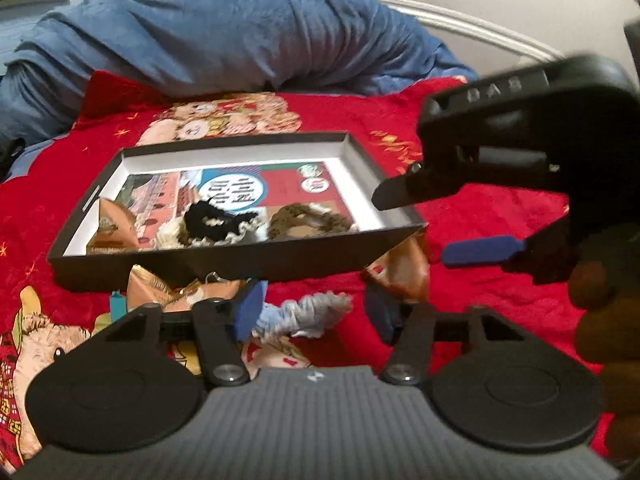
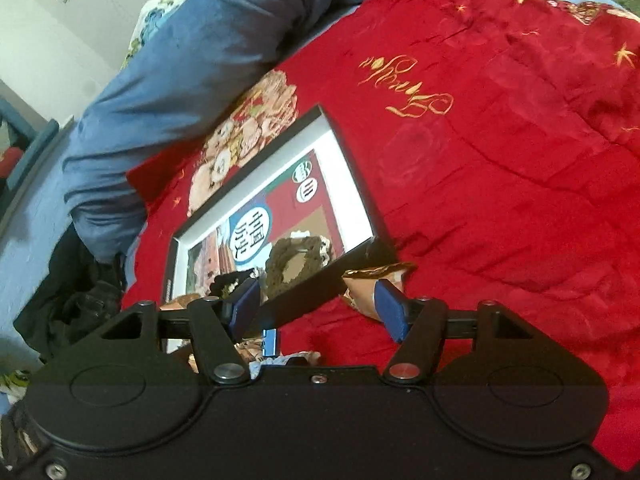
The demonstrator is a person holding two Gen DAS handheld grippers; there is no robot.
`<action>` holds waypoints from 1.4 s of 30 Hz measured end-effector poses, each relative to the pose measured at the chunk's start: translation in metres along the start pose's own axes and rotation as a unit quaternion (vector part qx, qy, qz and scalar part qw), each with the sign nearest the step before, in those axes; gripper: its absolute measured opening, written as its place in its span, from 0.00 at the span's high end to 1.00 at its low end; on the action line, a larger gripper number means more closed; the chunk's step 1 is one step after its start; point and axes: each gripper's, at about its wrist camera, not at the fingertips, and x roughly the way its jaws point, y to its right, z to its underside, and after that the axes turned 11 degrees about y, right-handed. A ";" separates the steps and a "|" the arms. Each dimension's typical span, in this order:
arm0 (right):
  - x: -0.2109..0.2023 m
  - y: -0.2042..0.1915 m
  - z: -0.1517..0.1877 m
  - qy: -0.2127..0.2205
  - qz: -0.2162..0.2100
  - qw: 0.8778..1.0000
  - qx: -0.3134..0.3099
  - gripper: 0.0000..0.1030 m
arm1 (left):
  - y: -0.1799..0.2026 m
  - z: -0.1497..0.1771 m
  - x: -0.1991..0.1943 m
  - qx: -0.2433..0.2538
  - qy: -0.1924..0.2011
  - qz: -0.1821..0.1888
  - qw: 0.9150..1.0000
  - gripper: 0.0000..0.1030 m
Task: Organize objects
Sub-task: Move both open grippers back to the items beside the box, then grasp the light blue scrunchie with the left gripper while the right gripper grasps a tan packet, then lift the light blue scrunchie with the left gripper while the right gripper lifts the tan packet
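A shallow black box (image 1: 224, 266) with a white inside lies on the red bedspread; it holds a black scrunchie (image 1: 218, 216), a brown scrunchie (image 1: 308, 220) and a brown wrapper (image 1: 114, 226). My left gripper (image 1: 316, 312) is open just above a grey-blue scrunchie (image 1: 308, 314) in front of the box. My right gripper (image 2: 320, 308) is open and empty, tilted over the box's near right corner (image 2: 320, 284); it also shows in the left wrist view (image 1: 424, 224). A brown wrapper (image 2: 374, 280) lies by its right finger.
A blue blanket (image 1: 216, 40) is heaped behind the box. More brown wrappers (image 1: 180, 290) lie on the red bedspread (image 2: 500, 160) in front of the box. A metal bed rail (image 1: 460, 24) runs at the far right.
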 end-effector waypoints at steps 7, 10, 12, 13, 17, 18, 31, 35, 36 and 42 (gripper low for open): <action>0.026 -0.003 0.005 -0.019 0.043 0.999 -0.018 0.40 | 0.017 0.016 0.017 0.061 -0.035 -0.022 0.997 0.85; 0.036 -0.001 0.005 -0.021 0.066 0.997 -0.018 0.40 | 0.018 0.017 0.015 0.062 -0.034 -0.023 0.997 0.85; 0.041 0.001 0.006 -0.026 0.067 0.997 -0.014 0.40 | 0.016 0.015 0.014 0.052 -0.035 -0.023 0.998 0.86; 0.042 0.002 0.006 -0.028 0.067 0.997 -0.013 0.41 | 0.014 0.013 0.014 0.043 -0.037 -0.021 0.998 0.86; 0.045 0.005 0.009 -0.035 0.068 0.997 -0.007 0.45 | 0.009 0.010 0.015 0.020 -0.043 -0.017 0.999 0.86; 0.047 0.006 0.010 -0.039 0.069 0.997 -0.004 0.47 | 0.009 0.009 0.015 0.017 -0.043 -0.016 0.999 0.86; 0.048 -0.001 0.016 -0.032 0.108 0.993 -0.036 0.68 | 0.001 -0.006 -0.001 -0.024 -0.007 0.004 1.000 0.86; 0.043 -0.004 0.016 -0.017 0.118 0.992 -0.045 0.68 | 0.000 -0.011 -0.004 -0.032 0.001 0.012 0.999 0.86; 0.041 -0.005 0.016 -0.011 0.120 0.991 -0.049 0.68 | 0.001 -0.013 -0.004 -0.032 0.003 0.017 0.999 0.86; 0.034 -0.007 0.014 0.011 0.116 0.992 -0.041 0.68 | -0.004 -0.021 -0.005 -0.052 0.015 0.031 0.998 0.86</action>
